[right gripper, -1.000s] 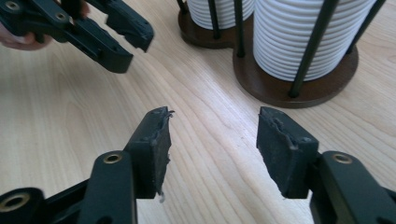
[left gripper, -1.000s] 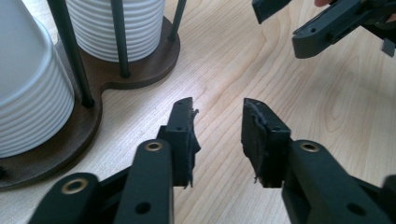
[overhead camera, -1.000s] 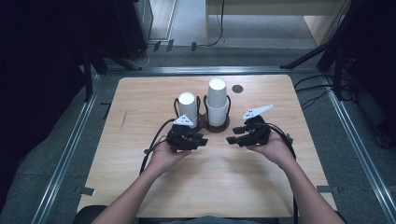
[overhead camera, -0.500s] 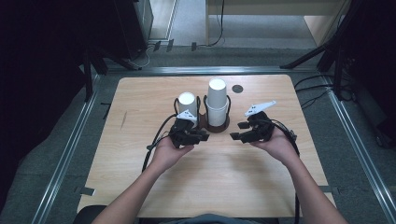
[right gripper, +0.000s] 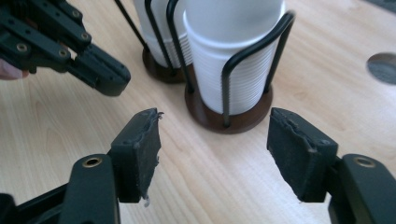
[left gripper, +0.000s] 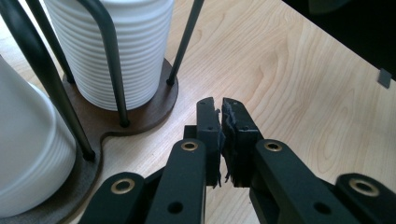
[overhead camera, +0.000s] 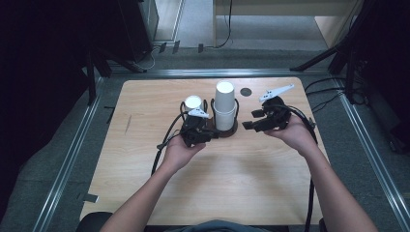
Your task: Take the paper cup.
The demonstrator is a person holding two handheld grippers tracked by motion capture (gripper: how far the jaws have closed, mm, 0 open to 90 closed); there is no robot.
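The left gripper (left gripper: 219, 109) has just clenched its fingers on nothing, beside the cup holder (left gripper: 140, 109) on the desk (overhead camera: 251, 183); the taller cup stack (overhead camera: 225, 104) stands inside. The right gripper (right gripper: 215, 149) has just been releasing; its fingers are parted and empty, facing that stack.

Light wooden table (overhead camera: 145, 96); grey floor (overhead camera: 193, 17); cables (overhead camera: 225, 29) at back; dark surroundings.

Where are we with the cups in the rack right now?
Both cup stacks, the tall stack and the short stack, sit in the wire rack; no cup lies loose on the table. In hand: nothing. The left gripper has just closed on nothing beside the rack; the right gripper has been opening, facing the tall stack. Every lift is left.
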